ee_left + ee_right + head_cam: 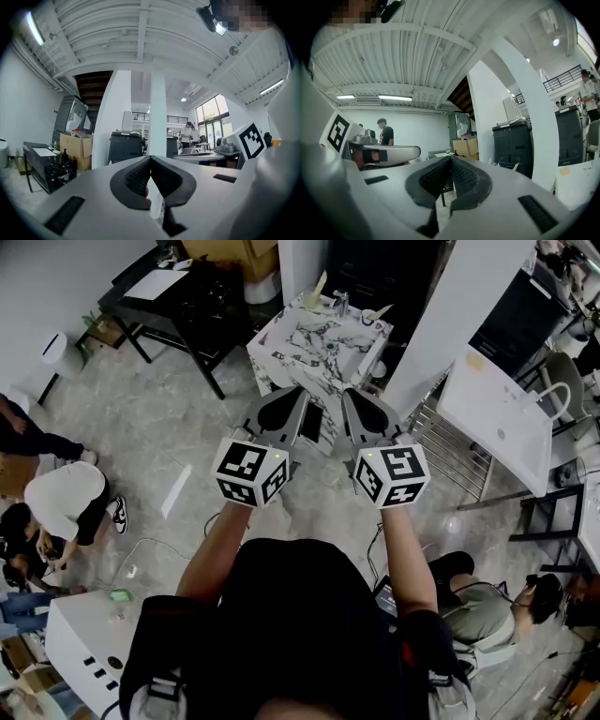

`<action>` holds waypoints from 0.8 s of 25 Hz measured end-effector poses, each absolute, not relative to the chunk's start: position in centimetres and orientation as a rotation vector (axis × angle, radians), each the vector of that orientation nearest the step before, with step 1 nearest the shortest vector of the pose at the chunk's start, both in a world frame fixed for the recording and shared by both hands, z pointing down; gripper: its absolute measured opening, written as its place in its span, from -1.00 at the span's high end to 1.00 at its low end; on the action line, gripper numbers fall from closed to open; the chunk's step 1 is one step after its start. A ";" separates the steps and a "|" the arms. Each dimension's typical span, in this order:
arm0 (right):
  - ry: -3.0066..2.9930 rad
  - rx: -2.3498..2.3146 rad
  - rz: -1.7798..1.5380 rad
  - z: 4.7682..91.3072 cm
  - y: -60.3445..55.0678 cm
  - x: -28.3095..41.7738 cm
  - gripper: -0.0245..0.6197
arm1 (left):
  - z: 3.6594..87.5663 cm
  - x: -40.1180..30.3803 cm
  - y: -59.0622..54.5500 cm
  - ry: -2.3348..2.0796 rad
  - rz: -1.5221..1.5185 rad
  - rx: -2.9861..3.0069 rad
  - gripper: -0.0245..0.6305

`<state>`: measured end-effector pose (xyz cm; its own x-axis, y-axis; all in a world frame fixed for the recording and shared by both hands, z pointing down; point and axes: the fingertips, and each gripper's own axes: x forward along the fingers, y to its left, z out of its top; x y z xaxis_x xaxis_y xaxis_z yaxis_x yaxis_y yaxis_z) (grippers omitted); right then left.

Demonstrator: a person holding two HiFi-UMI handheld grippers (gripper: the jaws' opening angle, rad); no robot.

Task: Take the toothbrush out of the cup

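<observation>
1. Ahead of your hands, beyond both grippers, stands the marble-topped table (298,351). The small cup (339,304) sits near its far edge, well apart from both tools.
2. The toothbrush is too small to make out from here; you cannot tell whether it stands in the cup.
3. Your left gripper (297,391) is held level above the floor. Its jaws are clenched pad against pad, with nothing between them.
4. Your right gripper (349,393) is held level just beside the left one. Its jaws are likewise pressed together and empty.
5. Both tips point toward the near edge of the marble-topped table without touching it.
6. Left of that table stands a black table (178,296). A person in a white top (61,502) sits on the floor at your far left.
</observation>
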<state>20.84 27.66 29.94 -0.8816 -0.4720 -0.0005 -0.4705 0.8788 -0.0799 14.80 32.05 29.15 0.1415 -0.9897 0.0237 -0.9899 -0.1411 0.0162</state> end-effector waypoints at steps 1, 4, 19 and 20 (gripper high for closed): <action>3.026 -0.762 -0.117 29.9 27.5 20.8 0.82 | 29.1 14.8 31.9 -2.038 0.011 2.354 0.90; 3.024 -0.761 -0.122 30.1 27.0 20.5 0.82 | 29.4 14.4 31.5 -2.045 0.023 2.351 0.90; 3.038 -0.747 -0.121 30.6 21.3 15.4 0.82 | 30.1 8.5 26.2 -2.055 0.000 2.306 0.90; 3.039 -0.749 -0.120 30.6 20.8 15.0 0.82 | 30.2 8.1 25.7 -2.053 0.001 2.306 0.90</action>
